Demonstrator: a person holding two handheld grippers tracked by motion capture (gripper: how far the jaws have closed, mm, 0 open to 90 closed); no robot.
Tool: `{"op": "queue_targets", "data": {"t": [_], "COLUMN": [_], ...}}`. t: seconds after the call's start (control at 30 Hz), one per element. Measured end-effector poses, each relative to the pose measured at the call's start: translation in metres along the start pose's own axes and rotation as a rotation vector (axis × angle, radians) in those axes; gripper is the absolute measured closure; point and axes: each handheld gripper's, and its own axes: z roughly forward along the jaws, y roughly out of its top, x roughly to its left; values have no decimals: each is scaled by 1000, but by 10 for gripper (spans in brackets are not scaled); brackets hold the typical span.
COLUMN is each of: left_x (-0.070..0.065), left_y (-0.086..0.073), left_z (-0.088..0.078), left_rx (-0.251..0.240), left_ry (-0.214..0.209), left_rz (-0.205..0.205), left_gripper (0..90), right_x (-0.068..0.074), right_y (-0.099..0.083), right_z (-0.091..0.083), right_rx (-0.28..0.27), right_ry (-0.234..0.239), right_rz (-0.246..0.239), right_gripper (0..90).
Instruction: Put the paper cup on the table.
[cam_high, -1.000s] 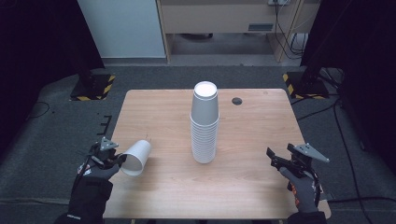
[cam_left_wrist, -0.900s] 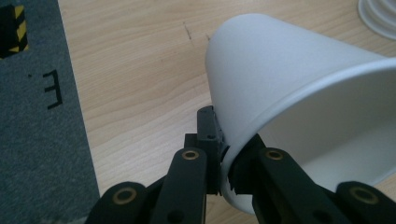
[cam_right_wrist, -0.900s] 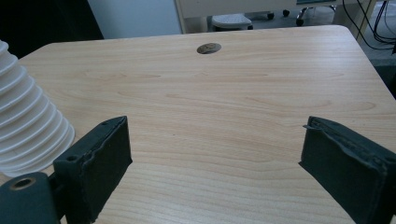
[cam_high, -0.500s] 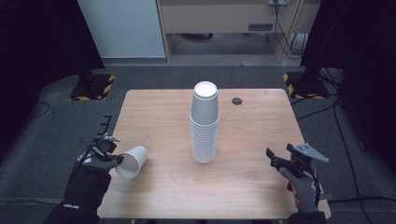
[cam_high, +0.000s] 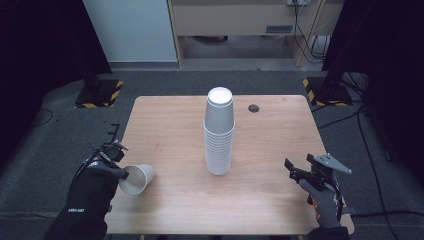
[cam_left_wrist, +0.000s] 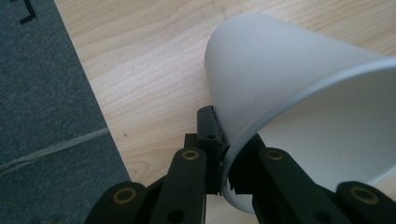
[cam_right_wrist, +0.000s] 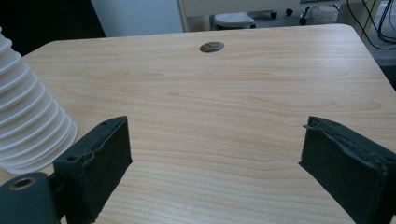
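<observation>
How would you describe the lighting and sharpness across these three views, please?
High view: table evenly lit, dark surroundings, soft focus. Left gripper view: left gripper and the single cup it pinches look close and slightly blurred. Right gripper view: wood grain sharp, near cup stack bright.

Grey carpet floor (cam_high: 60, 130) – white panel (cam_high: 132, 30) and pale cabinet (cam_high: 235, 20) behind the wooden table (cam_high: 280, 135).

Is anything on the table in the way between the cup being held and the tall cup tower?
No. The left gripper pinches the rim of a single white paper cup, and only bare wooden table lies between it and the tall stack of white paper cups.
</observation>
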Motion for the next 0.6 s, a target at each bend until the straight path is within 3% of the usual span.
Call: {"op": "queue_targets", "data": {"t": [0.17,0.3,0.47,0.6], "left_x": [-3,-4,-6,-6], "left_y": [3,5,7,7], "left_z": [2,3,6,8], "left_rx": [34,53,33,-14], "left_ry": [-29,-29,-44,-43], "left_rz": [0,4,-14,-31], "left_gripper": [844,835,818,784], "right_x": [-1,-1,0,-1], "right_y": [0,0,0,0], "right_z": [0,0,0,0], "right_rx": [-1,0,2,1], "right_ry": [0,1,2,1], "right_rz": [0,-2,-1,-1], "right_gripper": [85,85,85,85]}}
